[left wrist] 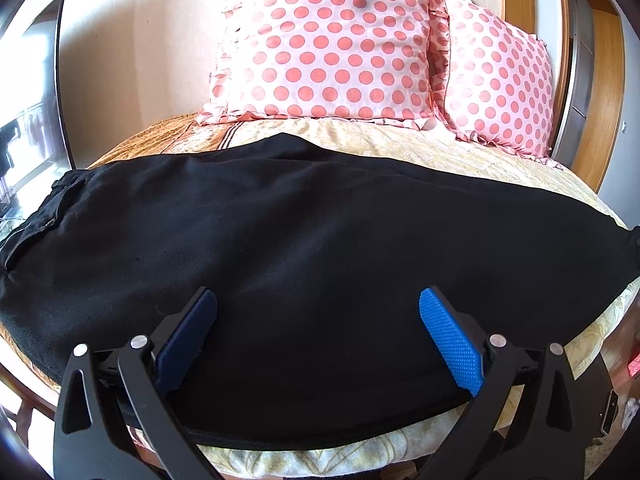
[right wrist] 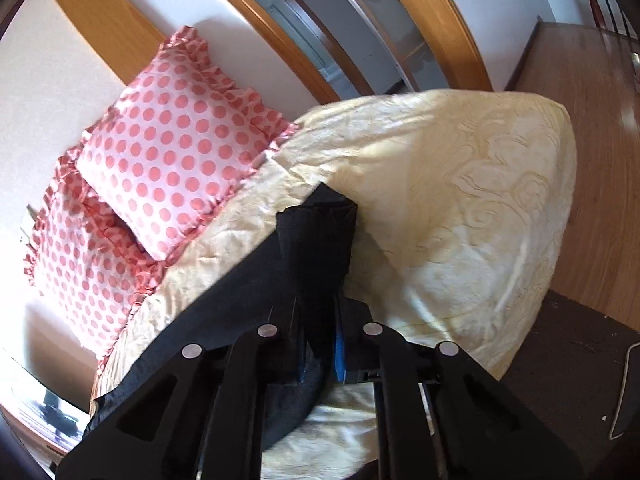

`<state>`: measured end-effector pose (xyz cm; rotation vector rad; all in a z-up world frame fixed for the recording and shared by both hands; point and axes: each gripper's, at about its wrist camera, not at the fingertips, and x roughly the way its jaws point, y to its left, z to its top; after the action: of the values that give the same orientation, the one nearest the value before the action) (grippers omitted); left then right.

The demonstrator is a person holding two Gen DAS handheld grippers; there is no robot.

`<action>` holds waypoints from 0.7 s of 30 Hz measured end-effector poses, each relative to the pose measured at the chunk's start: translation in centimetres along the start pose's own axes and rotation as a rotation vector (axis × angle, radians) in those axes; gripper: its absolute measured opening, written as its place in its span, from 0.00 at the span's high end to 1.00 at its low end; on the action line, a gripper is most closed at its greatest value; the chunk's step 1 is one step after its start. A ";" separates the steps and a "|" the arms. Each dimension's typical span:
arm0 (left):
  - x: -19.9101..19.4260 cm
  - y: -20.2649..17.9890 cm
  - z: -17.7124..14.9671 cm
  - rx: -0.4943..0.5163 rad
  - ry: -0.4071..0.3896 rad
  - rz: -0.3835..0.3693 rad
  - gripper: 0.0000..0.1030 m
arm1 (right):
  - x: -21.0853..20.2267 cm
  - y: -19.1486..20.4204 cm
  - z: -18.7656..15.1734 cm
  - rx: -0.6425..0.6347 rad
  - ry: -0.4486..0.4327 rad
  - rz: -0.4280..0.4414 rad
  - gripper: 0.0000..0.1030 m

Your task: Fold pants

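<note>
Black pants (left wrist: 280,220) lie flat and lengthwise across the bed, waistband at the left. My left gripper (left wrist: 318,296) hovers over their near edge, open, its blue pads (left wrist: 452,340) wide apart with only flat cloth beneath them. In the right wrist view my right gripper (right wrist: 320,304) is shut on the pants (right wrist: 316,232) at their ribbed leg end, which bunches up and sticks out past the fingers. The cloth hides the fingertips; a strip of blue pad (right wrist: 340,350) shows beside it.
The bed has a cream patterned cover (left wrist: 400,140) (right wrist: 460,200). Two pink polka-dot pillows (left wrist: 332,40) (right wrist: 180,140) lean against the wall behind the pants. Wooden floor (right wrist: 600,160) and a dark cabinet top (right wrist: 580,360) lie off the bed's right side.
</note>
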<state>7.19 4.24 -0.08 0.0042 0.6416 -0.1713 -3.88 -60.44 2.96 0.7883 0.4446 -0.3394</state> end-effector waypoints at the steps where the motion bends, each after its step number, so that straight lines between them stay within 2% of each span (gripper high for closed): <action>1: 0.0 0.0 0.0 -0.003 0.000 -0.002 0.02 | -0.2 1.3 0.2 -0.019 -0.010 0.031 0.90; 4: 0.0 -0.1 0.0 -0.004 -0.002 -0.005 0.02 | -0.5 6.5 0.3 -0.105 -0.013 0.154 0.90; 7: -0.1 -0.1 0.1 -0.012 -0.003 -0.016 0.02 | 0.2 13.7 -1.1 -0.227 0.035 0.301 0.90; 10: -0.7 0.0 0.2 -0.032 -0.014 -0.051 0.02 | 2.1 21.4 -4.5 -0.353 0.143 0.455 0.90; 14: -2.3 0.2 0.5 -0.031 -0.066 -0.040 0.02 | 5.2 30.2 -12.2 -0.481 0.376 0.642 0.90; 16: -3.5 0.4 0.6 -0.026 -0.100 -0.019 0.02 | 6.8 33.2 -17.2 -0.562 0.507 0.665 0.90; 19: -5.0 1.9 0.6 -0.057 -0.124 0.005 0.02 | 9.6 34.9 -24.6 -0.666 0.715 0.582 0.90; 21: -5.7 3.4 0.5 -0.093 -0.127 0.028 0.02 | 10.4 34.7 -26.1 -0.640 0.754 0.563 0.90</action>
<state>3.48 8.51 3.54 -0.0872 0.5224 -0.1139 14.02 -19.55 2.39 0.3529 0.9438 0.6340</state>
